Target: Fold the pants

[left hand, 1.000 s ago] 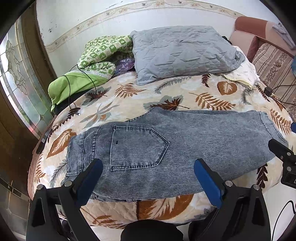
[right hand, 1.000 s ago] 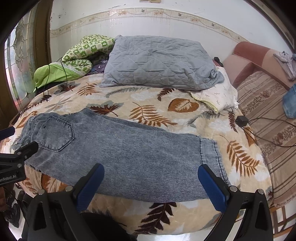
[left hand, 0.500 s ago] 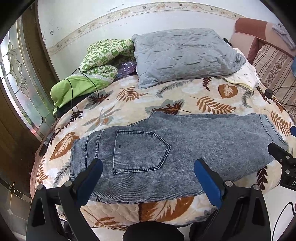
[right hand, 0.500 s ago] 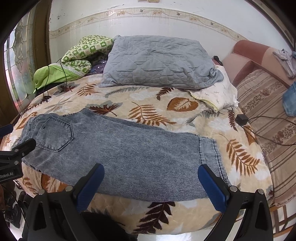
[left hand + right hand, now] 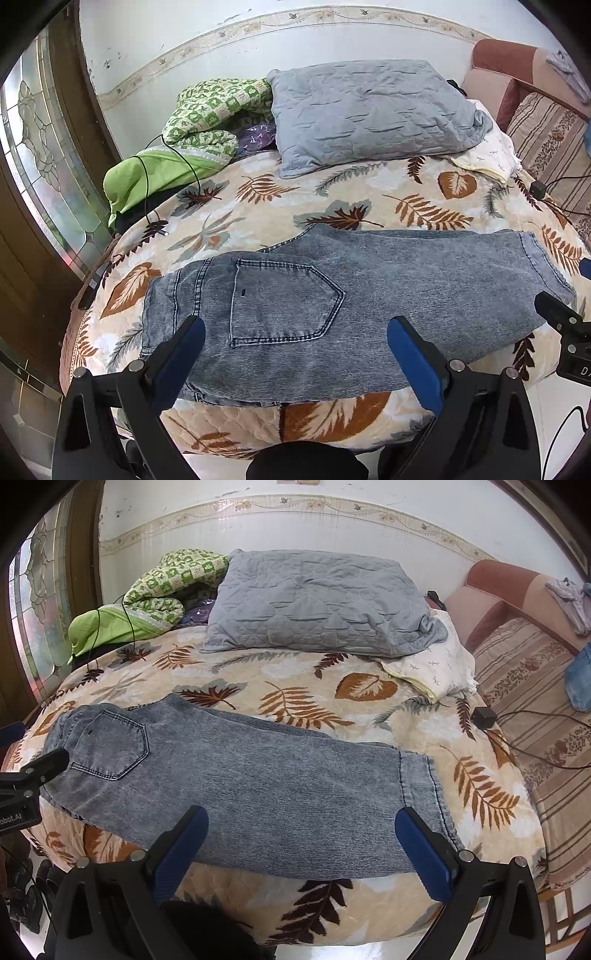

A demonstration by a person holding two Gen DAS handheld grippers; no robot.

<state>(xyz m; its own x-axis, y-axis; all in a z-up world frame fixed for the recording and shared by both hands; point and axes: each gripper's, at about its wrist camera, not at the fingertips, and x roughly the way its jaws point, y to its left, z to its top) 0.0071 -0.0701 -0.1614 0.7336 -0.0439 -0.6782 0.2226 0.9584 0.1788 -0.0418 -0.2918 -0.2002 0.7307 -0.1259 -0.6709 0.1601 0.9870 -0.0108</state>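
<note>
Grey washed-denim pants (image 5: 369, 295) lay flat, folded lengthwise, across the near edge of the leaf-print bed quilt (image 5: 332, 199). Left gripper (image 5: 295, 350) and right gripper (image 5: 301, 840) hovered above, jaws apart, empty.

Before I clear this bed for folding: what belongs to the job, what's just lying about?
Job: grey washed-denim pants, open left gripper, open right gripper.
Lying about: grey quilted pillow, green patterned blanket, black charger.

Faded, ribbed denim pants (image 5: 369, 295) (matt, stitched seams) on a plush leaf-print blanket (image 5: 332, 199); quilted cloth pillow (image 5: 369, 110).
</note>
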